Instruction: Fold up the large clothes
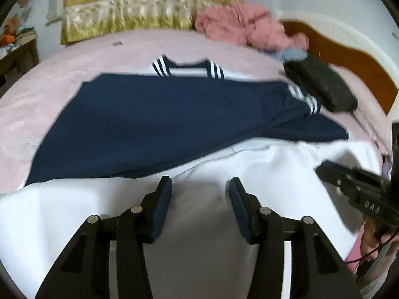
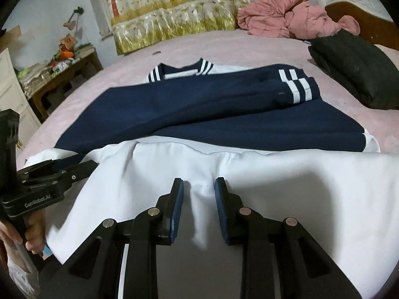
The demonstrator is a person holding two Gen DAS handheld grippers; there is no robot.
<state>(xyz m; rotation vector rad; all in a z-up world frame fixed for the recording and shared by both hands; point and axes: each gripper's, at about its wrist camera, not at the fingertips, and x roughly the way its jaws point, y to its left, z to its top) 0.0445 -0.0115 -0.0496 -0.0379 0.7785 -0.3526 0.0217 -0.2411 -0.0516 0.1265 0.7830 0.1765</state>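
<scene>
- Navy and white knit jacket with striped collar and cuffs (image 2: 224,114) lies flat on the pink bed (image 2: 104,79); sleeves are folded across the body and the white hem part is nearest me.
- My left gripper (image 1: 200,186): jaws apart over white hem cloth, nothing pinched that I can see.
- My right gripper (image 2: 199,186): jaws narrower, a raised white fold stands between the pads; I can't tell if they actually press it.
- Step, as I judge it: grab the hem at both corners and fold it up toward the collar.
- Do it well: pinch both layers, lift evenly, keep the edge straight, don't drag the sleeves.
- Keep clear of the black folded garment (image 2: 359,69) on the right.
</scene>
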